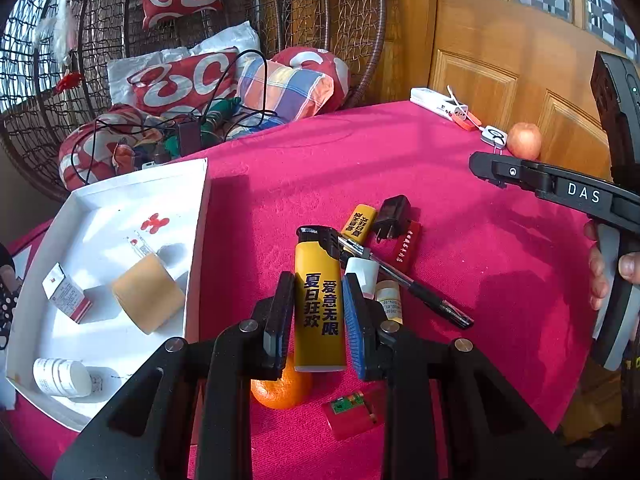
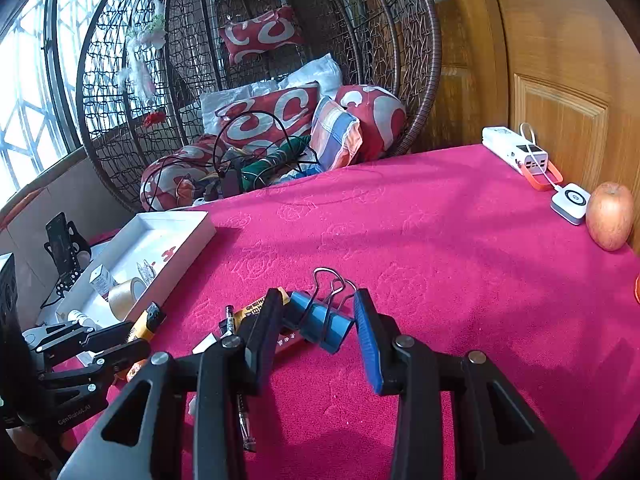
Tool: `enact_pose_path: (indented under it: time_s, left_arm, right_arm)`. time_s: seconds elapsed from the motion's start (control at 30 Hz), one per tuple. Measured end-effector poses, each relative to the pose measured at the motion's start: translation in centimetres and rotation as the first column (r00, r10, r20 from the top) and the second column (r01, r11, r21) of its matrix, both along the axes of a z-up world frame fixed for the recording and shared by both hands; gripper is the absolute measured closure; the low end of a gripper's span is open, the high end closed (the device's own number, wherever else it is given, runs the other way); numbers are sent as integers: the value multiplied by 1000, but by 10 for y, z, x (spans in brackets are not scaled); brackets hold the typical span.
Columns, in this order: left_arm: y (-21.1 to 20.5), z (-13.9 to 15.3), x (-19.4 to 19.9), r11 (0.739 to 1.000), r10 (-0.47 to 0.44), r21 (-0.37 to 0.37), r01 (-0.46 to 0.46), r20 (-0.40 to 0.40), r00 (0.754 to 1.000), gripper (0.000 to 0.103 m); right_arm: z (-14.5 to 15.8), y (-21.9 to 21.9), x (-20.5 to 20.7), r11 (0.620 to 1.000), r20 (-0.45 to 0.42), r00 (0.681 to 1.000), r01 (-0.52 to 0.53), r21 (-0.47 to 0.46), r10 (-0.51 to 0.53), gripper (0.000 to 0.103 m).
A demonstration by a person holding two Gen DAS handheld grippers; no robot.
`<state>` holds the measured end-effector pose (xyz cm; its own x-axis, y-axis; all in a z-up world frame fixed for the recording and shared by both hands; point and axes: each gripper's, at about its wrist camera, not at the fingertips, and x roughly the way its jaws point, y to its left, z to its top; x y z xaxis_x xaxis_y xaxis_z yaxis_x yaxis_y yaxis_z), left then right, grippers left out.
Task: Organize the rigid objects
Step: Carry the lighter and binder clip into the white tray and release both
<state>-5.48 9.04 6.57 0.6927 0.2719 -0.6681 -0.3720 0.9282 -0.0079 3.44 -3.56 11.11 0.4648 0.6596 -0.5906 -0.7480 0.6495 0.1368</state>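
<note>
A: Starting at the left edge of the table, what do we have?

B: The white tray (image 1: pixel 200 216), already carrying a small box (image 1: pixel 66 298), a tape roll (image 1: pixel 148 298) and a white bottle (image 1: pixel 62 376). Just right of it comes our left gripper (image 1: pixel 320 320), its tongs clamped on the yellow lighter (image 1: pixel 318 300).

A: How does the lighter sit in them?

B: Its long axis runs forward along the fingers, black cap away from us. We judge it lifted clear of the cloth, since an orange (image 1: pixel 282 390) shows beneath it. The tray lies to the lighter's left, close by, so the coming move looks like a short sideways carry over the tray's near wall, and the left hand is plainly the nearer one.

A: And further right?

B: The rest of the pile sits near the middle of the table: a second lighter (image 1: pixel 359 222), a black plug (image 1: pixel 394 216), a pen (image 1: pixel 416 288). Then our right gripper (image 2: pixel 320 322), tongs apart, with the blue binder clip (image 2: pixel 320 320) between them. Whether the pads touch it, we cannot tell; the right pad seems to stand just off it.

A: The far right corner?

B: A power bank (image 2: pixel 516 150) and an apple (image 2: pixel 610 216) at that edge, well apart from the pile.
</note>
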Motion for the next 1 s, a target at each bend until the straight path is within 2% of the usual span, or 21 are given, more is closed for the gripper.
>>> enact_pose_path:
  time_s: [0.3,0.63,0.8,1.0]
  left_arm:
    - [13,11,-18,999,45,-6,-45,51,998,79]
    - [39,16,-43,993,117,-46,-112,104,988,79]
    - [65,21,-65,980,194,-68,-186,141,971,79]
    - [110,19,-100,945,324,-109,-309,161,932,79]
  right_arm:
    - [15,16,-18,998,56,997,-59,6,58,67]
    - [28,52,-45,988,106,983,-152,-14,153,67]
    - [32,83,-65,974,136,965,-220,-47,224,67]
    - [30,126,-89,948,140,938,-309,-80,317,67]
